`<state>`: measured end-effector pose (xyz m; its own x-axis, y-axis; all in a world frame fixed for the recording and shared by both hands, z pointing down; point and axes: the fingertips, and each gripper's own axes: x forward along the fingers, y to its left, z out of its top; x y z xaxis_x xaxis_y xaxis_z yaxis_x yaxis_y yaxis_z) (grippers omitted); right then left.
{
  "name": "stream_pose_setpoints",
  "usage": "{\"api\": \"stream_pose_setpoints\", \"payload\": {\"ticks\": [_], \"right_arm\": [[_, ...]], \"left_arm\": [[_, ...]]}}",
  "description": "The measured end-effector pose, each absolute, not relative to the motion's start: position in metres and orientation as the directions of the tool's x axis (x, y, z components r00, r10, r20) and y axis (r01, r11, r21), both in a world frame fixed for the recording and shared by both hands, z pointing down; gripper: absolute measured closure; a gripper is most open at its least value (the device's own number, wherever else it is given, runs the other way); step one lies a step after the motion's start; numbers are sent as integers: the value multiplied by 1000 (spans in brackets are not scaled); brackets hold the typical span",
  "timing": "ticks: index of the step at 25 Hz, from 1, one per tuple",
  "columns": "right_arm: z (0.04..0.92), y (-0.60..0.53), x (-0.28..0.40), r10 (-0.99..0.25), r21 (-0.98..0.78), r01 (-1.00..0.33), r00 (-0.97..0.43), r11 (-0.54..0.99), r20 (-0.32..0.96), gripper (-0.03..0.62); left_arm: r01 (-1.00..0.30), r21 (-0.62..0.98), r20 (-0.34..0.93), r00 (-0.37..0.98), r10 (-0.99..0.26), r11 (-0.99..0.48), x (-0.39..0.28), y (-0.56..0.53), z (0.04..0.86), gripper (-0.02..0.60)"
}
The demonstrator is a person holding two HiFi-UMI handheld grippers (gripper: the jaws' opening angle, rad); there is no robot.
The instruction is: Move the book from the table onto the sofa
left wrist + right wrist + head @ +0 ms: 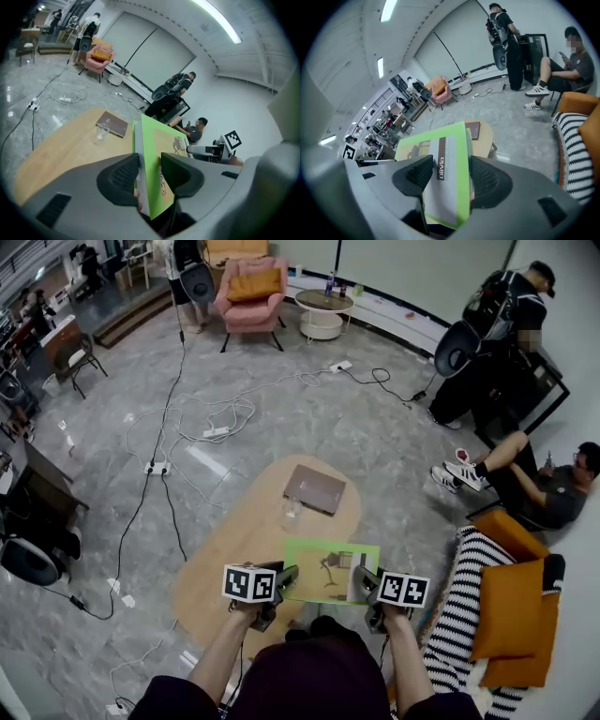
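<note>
Book (330, 570): thin green-bordered rectangle, held near oval wooden table (234, 540).

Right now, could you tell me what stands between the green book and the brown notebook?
A small clear glass stands on the table there, close to the brown notebook and short of the green book; the head view shows it.

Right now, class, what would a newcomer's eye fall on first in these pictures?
The bright green book, clamped at its two sides by the left gripper and right gripper over the oval wooden table. Next, the black-and-white striped sofa with orange cushions at the right.
</note>
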<state>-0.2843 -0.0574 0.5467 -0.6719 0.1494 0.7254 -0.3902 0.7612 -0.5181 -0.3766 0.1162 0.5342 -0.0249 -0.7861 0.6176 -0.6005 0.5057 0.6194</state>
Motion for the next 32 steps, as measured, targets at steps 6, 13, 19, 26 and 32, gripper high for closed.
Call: {"api": "stream_pose_setpoints", "payload": {"ticks": [6, 13, 19, 26, 32], "right_arm": [[546, -96, -238, 84, -524, -452, -695, 722, 714, 321], [539, -157, -180, 41, -526, -485, -707, 698, 706, 321], [545, -203, -127, 2, -538, -529, -711, 656, 703, 324], [557, -236, -57, -127, -549, -644, -702, 533, 701, 324], [561, -227, 4, -286, -549, -752, -652, 364, 702, 326]], "left_arm": [[-647, 628, 600, 49, -798, 433, -347, 69, 532, 422], [-680, 616, 610, 93, -787, 397, -298, 1, 524, 423], [-704, 613, 622, 148, -769, 360, -255, -54, 528, 423], [-763, 607, 631, 293, -718, 222, -212, -114, 538, 423], [-788, 615, 624, 459, -633, 36, -175, -145, 543, 423]]}}
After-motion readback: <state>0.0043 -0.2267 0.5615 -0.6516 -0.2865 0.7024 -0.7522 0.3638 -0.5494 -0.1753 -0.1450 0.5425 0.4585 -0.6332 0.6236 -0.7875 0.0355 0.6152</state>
